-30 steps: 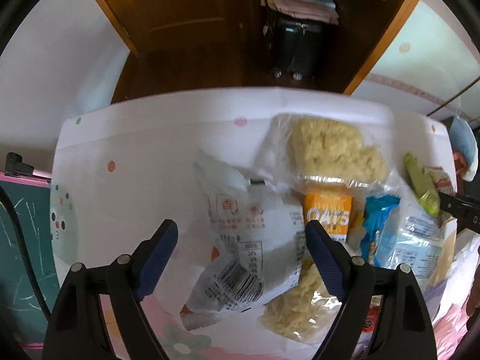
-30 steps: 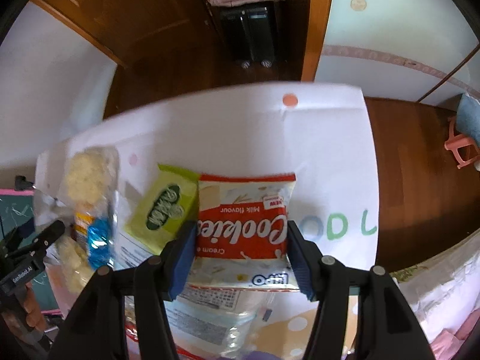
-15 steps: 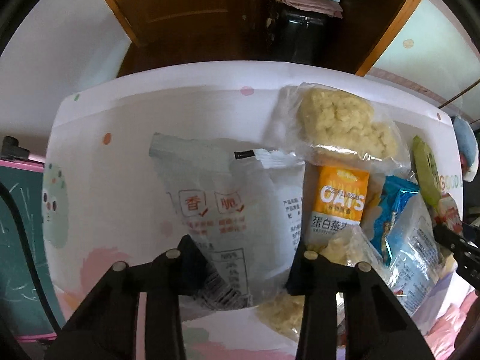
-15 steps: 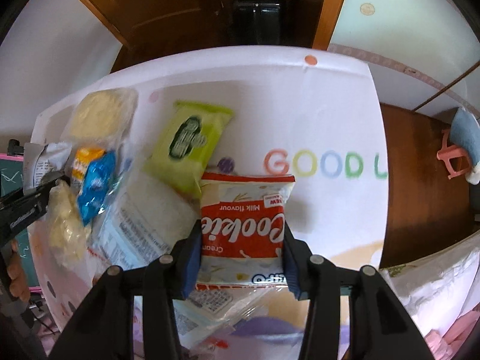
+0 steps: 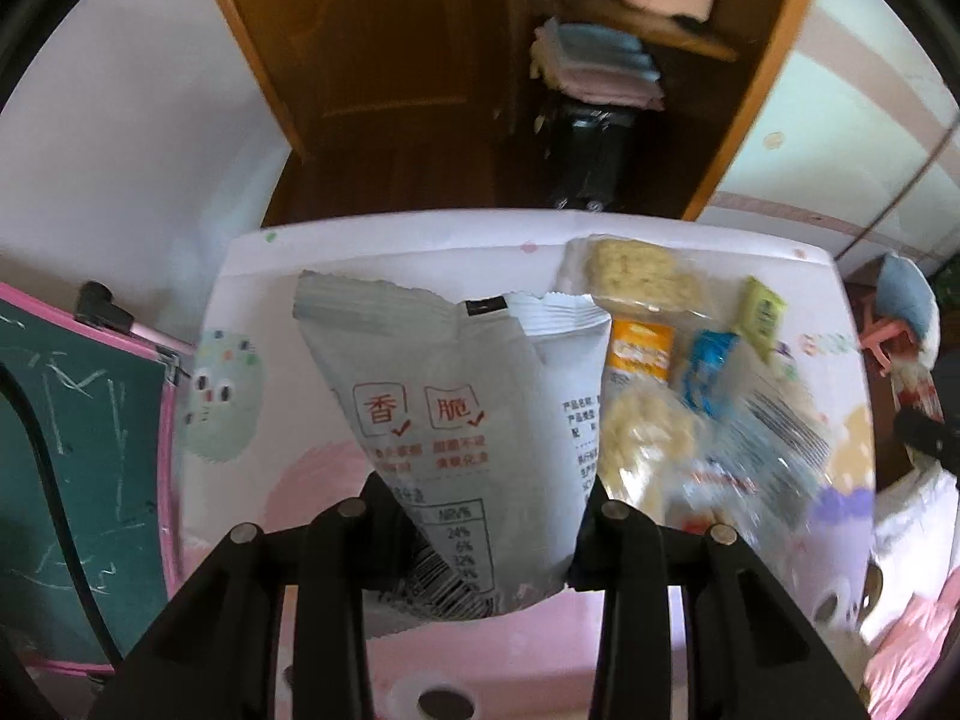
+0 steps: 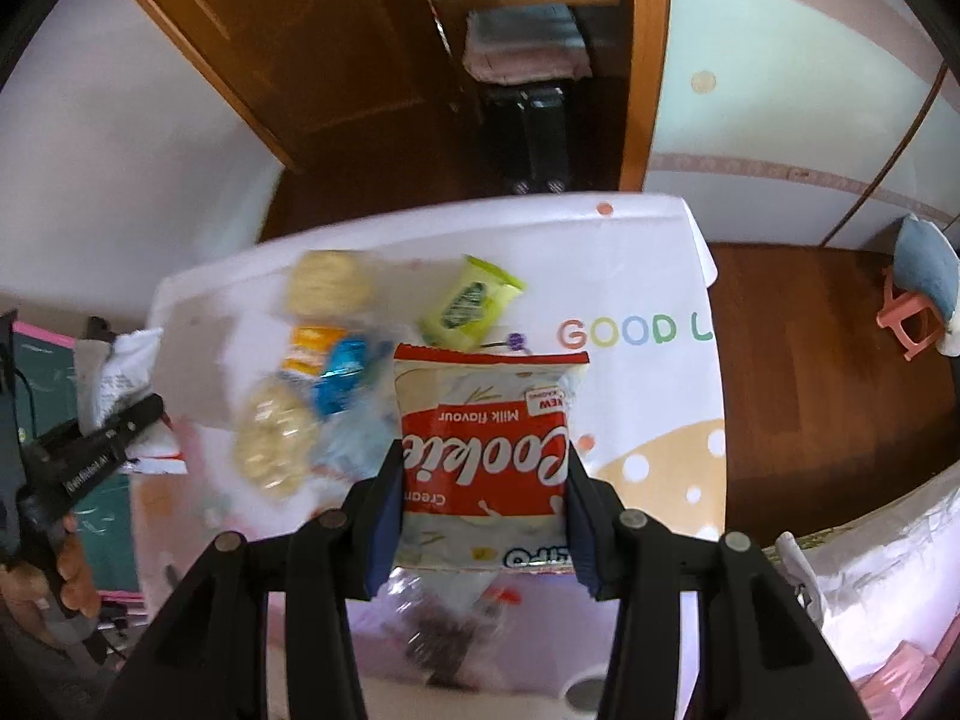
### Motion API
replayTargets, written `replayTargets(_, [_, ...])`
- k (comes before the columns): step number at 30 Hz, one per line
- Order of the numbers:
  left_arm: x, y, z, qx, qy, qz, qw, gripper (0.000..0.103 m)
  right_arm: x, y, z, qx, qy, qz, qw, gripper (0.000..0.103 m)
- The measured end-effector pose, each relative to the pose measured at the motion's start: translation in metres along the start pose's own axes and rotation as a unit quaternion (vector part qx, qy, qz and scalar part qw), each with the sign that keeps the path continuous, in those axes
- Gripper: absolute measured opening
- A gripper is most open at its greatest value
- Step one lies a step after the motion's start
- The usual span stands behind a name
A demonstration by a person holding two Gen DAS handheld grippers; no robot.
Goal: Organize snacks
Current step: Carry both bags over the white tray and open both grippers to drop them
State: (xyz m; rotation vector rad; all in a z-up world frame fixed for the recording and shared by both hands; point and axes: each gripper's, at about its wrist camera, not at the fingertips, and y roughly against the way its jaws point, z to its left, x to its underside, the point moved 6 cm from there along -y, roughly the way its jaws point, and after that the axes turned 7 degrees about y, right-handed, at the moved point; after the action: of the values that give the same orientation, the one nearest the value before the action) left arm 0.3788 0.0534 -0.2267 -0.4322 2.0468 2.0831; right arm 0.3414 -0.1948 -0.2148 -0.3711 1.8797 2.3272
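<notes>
**Both tools loaded, snack pile below**

Left wrist view: my left tool (image 5: 480,516) is closed partway on a grey-white snack bag (image 5: 462,420) with red Chinese print and a barcode; the pads pinch its lower end and the bag fans out wide above them, hiding much of the worktop (image 5: 252,276) behind it. To the right of the bag I count five more packs in a loose heap: a clear pack of yellow crisp cake (image 5: 636,270), an orange oat bar (image 5: 642,348), a blue wrapper (image 5: 708,366), a second clear pack of pale pieces (image 5: 642,438) and a small green sachet (image 5: 762,312). Further right the heap blurs and I cannot tell what lies there. A green chalkboard with a pink frame (image 5: 78,450) stands at the left edge.

Right wrist view: my right tool (image 6: 480,480) grips one red-and-white cookies packet (image 6: 486,450) by its two sides, jaws about as wide as the pack. A clear plastic bag (image 6: 444,612) shows under the packet. On the cloth beyond lie the green sachet (image 6: 471,306), orange bar (image 6: 312,348) and blue wrapper (image 6: 345,372). The left tool (image 6: 114,432) with its bag shows at far left, a hand (image 6: 66,582) below it.
</notes>
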Motion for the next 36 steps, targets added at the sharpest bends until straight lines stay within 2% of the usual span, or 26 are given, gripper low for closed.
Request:
replayTargets(3, [0.009, 0.037, 0.012, 0.004, -0.022, -0.022, 0.9995, 0.035, 0.016, 0.035, 0.023, -0.012, 0.007, -0.018, 1.000, 0.046])
replayTargets(12, [0.084, 0.164, 0.015, 0.049, -0.043, -0.064, 0.9958, 0.035, 0.086, 0.124, 0.076, -0.019, 0.038, -0.058, 0.997, 0.046])
replayTargets(16, [0.122, 0.210, 0.011, 0.075, -0.057, -0.083, 0.9920, 0.035, 0.122, 0.156, 0.089, -0.001, 0.047, -0.080, 0.996, 0.047])
replayTargets(21, [0.157, 0.248, 0.011, 0.086, -0.069, -0.114, 0.9873, 0.035, 0.162, 0.190, 0.103, 0.005, 0.052, -0.105, 0.993, 0.047])
replayTargets(26, [0.187, 0.260, 0.008, 0.087, -0.071, -0.134, 0.9846, 0.036, 0.193, 0.203, 0.112, 0.013, 0.034, -0.122, 0.992, 0.047])
replayTargets(31, [0.216, 0.250, 0.009, 0.070, -0.077, -0.140, 0.9847, 0.036, 0.218, 0.195, 0.114, 0.025, 0.027, -0.117, 0.992, 0.047])
replayTargets(36, [0.240, 0.228, 0.010, 0.057, -0.081, -0.117, 0.9882, 0.036, 0.237, 0.184, 0.113, 0.045, 0.024, -0.115, 0.992, 0.047])
